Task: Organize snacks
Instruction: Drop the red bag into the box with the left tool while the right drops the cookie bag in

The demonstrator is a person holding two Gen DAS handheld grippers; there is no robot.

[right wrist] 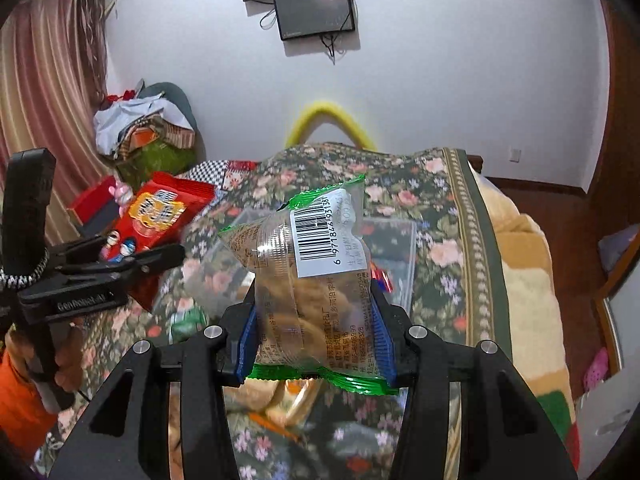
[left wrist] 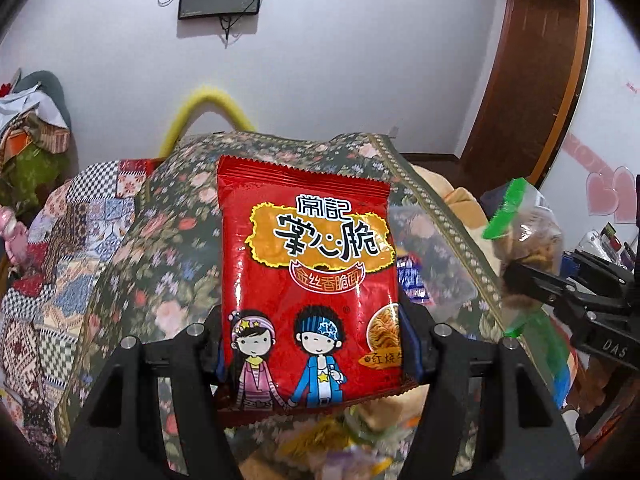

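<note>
Both tongs are busy here. The left tongs (left wrist: pixel 310 354) are pinching a red noodle snack packet (left wrist: pixel 308 280) by its lower half, held upright above the bed (left wrist: pixel 168 240). The right tongs (right wrist: pixel 314 340) are clamped on a clear green-edged snack bag (right wrist: pixel 308 280), barcode label facing the camera, also up in the air over the bed.

So two snack packs in hand, one per side. Under them on the floral bedspread (right wrist: pixel 440 216) sits one clear plastic container (right wrist: pixel 396 248), with what looks like a blue-and-red wrapper inside. More wrappers lie blurry on the near side of the bed; I can't count those.

Around: a yellow hoop (right wrist: pixel 332 120) at the far end of the bed, a clothes pile (right wrist: pixel 148 128) far left by the curtain (right wrist: pixel 52 92), and two dark screens (right wrist: pixel 316 8) on the wall.
</note>
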